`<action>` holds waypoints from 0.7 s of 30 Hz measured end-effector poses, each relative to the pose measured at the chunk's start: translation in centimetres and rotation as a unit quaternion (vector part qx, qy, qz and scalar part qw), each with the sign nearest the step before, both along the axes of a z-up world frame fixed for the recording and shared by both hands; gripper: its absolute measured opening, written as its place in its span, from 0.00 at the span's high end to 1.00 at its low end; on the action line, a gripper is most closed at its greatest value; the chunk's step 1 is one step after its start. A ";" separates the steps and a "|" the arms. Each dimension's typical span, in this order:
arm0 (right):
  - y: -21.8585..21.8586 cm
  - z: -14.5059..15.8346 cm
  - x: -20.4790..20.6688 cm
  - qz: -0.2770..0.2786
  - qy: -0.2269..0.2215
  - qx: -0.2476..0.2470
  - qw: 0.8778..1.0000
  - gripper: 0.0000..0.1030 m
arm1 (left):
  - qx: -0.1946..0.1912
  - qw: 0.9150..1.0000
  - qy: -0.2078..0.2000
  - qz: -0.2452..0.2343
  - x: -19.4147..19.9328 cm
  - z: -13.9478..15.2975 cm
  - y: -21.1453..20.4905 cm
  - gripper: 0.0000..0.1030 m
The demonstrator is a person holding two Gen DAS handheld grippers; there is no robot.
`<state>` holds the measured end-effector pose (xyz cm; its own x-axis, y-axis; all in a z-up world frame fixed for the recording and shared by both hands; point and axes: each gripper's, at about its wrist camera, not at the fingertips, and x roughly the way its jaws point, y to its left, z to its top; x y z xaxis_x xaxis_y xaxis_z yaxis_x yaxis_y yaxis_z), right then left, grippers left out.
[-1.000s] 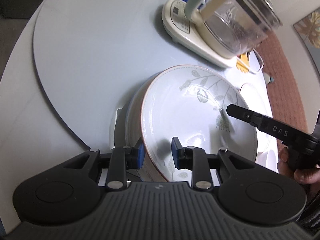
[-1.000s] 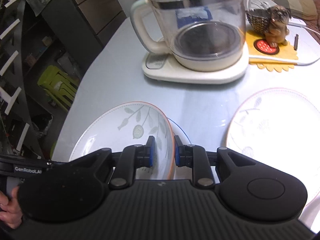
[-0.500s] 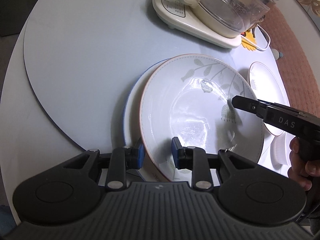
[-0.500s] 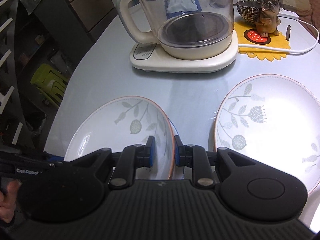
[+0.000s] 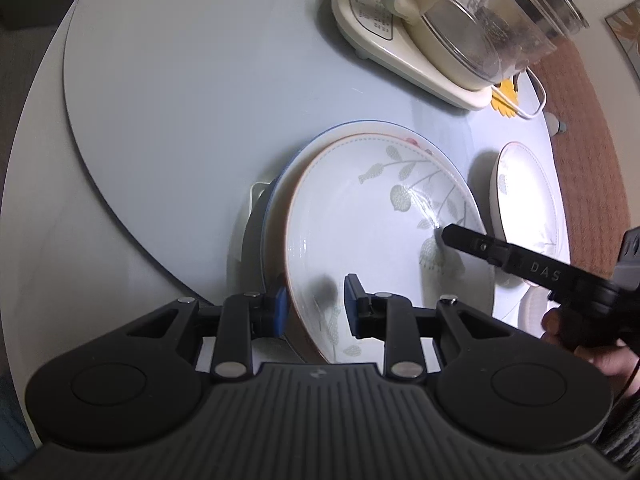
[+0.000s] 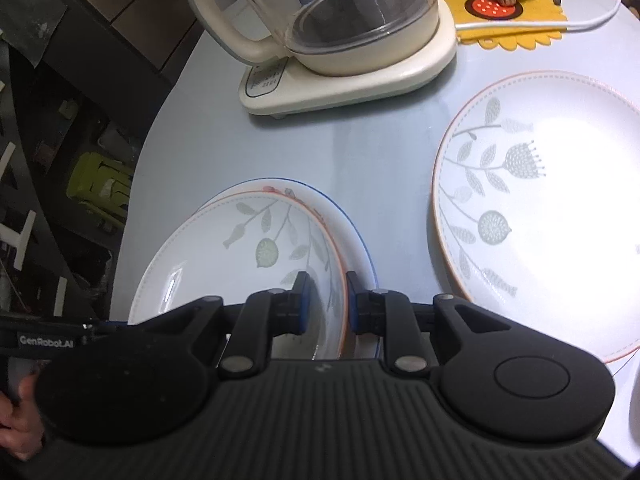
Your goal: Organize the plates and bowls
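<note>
While the leaf-patterned bowl [image 5: 372, 232] is carried by both claws, it has been lowered toward the blue-rimmed plate [image 5: 280, 176] on the table [image 5: 200, 80] since a second ago. Its near rim is clamped by the left claw [image 5: 314, 306], narrowly parted; its opposite rim is pinched by the right claw [image 6: 325, 300]. Stacking looks nearly done. Farther right, a second patterned plate [image 6: 560, 208] lies apart, untouched.

Fisheye-bent edges; glare whitens the right plate [image 6: 560, 216]; dim corners.
</note>
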<state>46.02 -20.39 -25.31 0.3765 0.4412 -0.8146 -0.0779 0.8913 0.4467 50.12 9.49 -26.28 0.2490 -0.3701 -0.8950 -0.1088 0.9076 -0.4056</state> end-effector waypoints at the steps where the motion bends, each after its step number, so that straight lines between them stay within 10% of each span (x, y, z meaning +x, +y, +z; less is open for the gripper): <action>1: 0.0 -0.1 0.0 -0.003 0.003 0.003 1.000 0.78 | -0.007 1.000 0.005 0.006 0.0 0.0 0.2 0.70; 21: 0.4 1.1 -0.6 -0.006 -0.019 -0.028 0.999 0.77 | -0.027 0.999 0.034 0.016 -1.4 1.1 1.0 0.69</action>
<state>45.43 -20.02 -24.20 0.4132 0.3908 -0.8226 -0.0833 0.9157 0.3932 48.69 10.52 -25.13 0.2008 -0.4106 -0.8894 -0.1673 0.8802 -0.4442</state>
